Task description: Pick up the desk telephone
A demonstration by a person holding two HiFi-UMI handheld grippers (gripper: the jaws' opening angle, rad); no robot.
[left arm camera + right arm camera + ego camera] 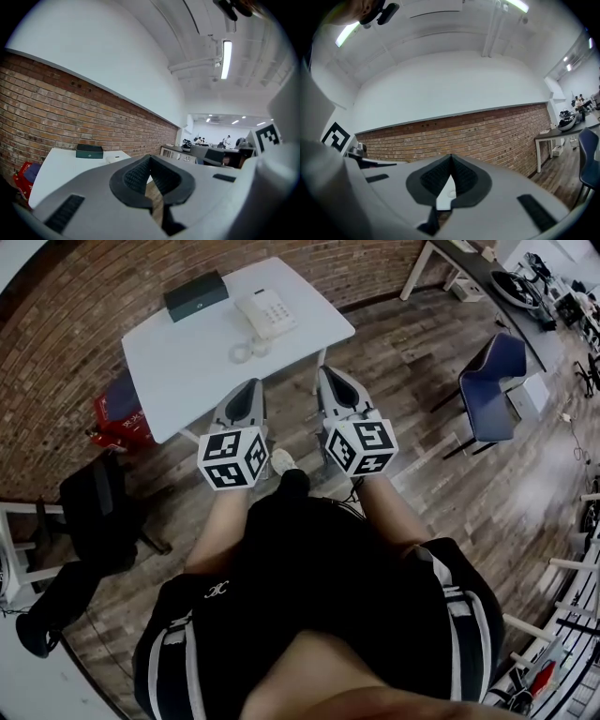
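Note:
The white desk telephone [265, 312] lies near the far edge of a white table [187, 371], with its coiled cord [246, 351] in front of it. My left gripper [251, 385] and right gripper [329, 372] hang side by side over the floor, just short of the table's near edge. Both point at the table, shut and empty. In the left gripper view the shut jaws [150, 157] hide most of the telephone [115, 159]. In the right gripper view [451, 156] only a sliver of white table [445, 197] shows in the gap below the closed pads.
A dark green box [195, 294] sits on the table left of the telephone. A red bag [117, 416] and a black chair [94, 512] stand at the left. A blue chair [492, 381] is at the right. A brick wall [84, 296] runs behind the table.

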